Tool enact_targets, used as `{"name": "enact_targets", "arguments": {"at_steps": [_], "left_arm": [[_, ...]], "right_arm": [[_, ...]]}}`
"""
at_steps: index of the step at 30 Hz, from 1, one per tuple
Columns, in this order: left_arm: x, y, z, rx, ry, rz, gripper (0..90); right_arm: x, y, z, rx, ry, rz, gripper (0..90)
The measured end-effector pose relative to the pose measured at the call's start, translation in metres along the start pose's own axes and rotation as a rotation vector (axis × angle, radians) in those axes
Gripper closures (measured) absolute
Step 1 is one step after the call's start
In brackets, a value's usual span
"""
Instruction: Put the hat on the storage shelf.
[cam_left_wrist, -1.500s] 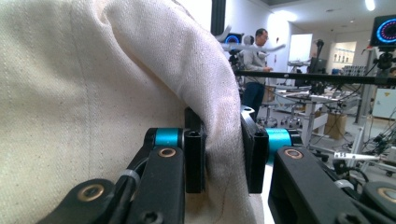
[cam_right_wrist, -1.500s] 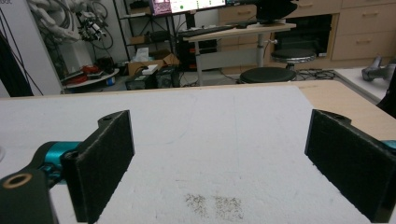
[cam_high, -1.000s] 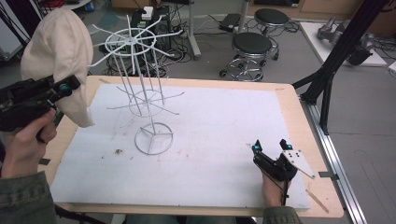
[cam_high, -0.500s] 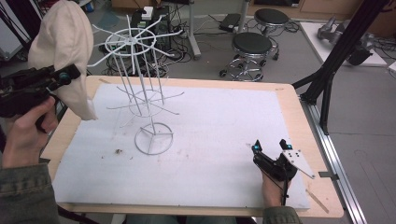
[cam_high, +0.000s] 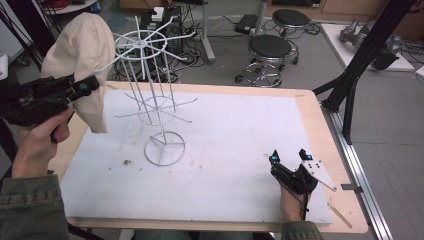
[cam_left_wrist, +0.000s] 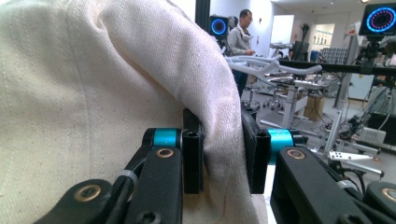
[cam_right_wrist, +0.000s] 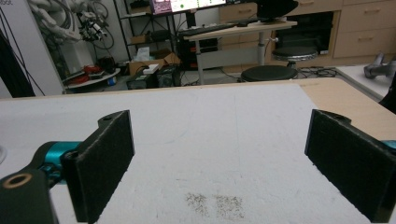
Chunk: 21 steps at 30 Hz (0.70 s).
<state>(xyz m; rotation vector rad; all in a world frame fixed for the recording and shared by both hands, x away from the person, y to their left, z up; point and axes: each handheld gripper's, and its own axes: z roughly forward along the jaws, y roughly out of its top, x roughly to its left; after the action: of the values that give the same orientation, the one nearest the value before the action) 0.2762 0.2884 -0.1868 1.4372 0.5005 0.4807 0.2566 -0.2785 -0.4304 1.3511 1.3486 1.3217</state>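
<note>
I see the table (cam_high: 310, 107), its wooden edge showing around a white mat (cam_high: 235, 145) that covers most of the top. Near the mat's left part stands a white wire rack (cam_high: 155, 107) with a ring base, a straight stem and spokes spreading at two levels. Just left of the rack's top ring hangs a cream cloth cap (cam_high: 82, 60), lifted above the table's left edge, with its lower edge near the rack's middle spokes. My left gripper (cam_high: 82, 90) holds the cap from the left side; in the left gripper view the jaws stand narrow, both pads pressing a fold of the cap (cam_left_wrist: 116, 84) between them. My left hand (cam_high: 42, 137) sits below it, over the table's left edge. My right gripper (cam_high: 290, 157) rests low on the mat near the table's front right corner, well apart from the rack and cap. In the right gripper view its jaws stand wide, and between them lies bare mat (cam_right_wrist: 219, 140) with a small patch of dark specks (cam_right_wrist: 215, 203).
</note>
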Motion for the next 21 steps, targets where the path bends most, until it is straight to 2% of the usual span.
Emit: {"name": "enact_targets", "arguments": {"at_steps": [5, 10, 13, 18, 21], "left_arm": [[0.001, -0.006, -0.001, -0.002, -0.002, -0.012, 74.1], [0.004, -0.015, -0.001, -0.008, -0.038, -0.049, 74.2], [0.005, -0.020, 0.000, -0.006, -0.041, -0.061, 73.8], [0.005, -0.024, 0.002, 0.001, -0.052, -0.071, 68.4], [0.003, -0.026, 0.003, -0.009, -0.034, -0.076, 62.4]], "right_arm": [[0.000, 0.000, 0.001, 0.004, 0.000, 0.003, 7.0], [0.001, 0.000, 0.000, -0.004, -0.002, -0.001, 7.0], [0.000, 0.000, 0.000, -0.003, -0.002, 0.000, 7.0], [0.001, 0.000, 0.000, -0.003, -0.003, 0.000, 7.0], [0.000, 0.000, 0.000, -0.003, -0.004, -0.001, 7.0]]}}
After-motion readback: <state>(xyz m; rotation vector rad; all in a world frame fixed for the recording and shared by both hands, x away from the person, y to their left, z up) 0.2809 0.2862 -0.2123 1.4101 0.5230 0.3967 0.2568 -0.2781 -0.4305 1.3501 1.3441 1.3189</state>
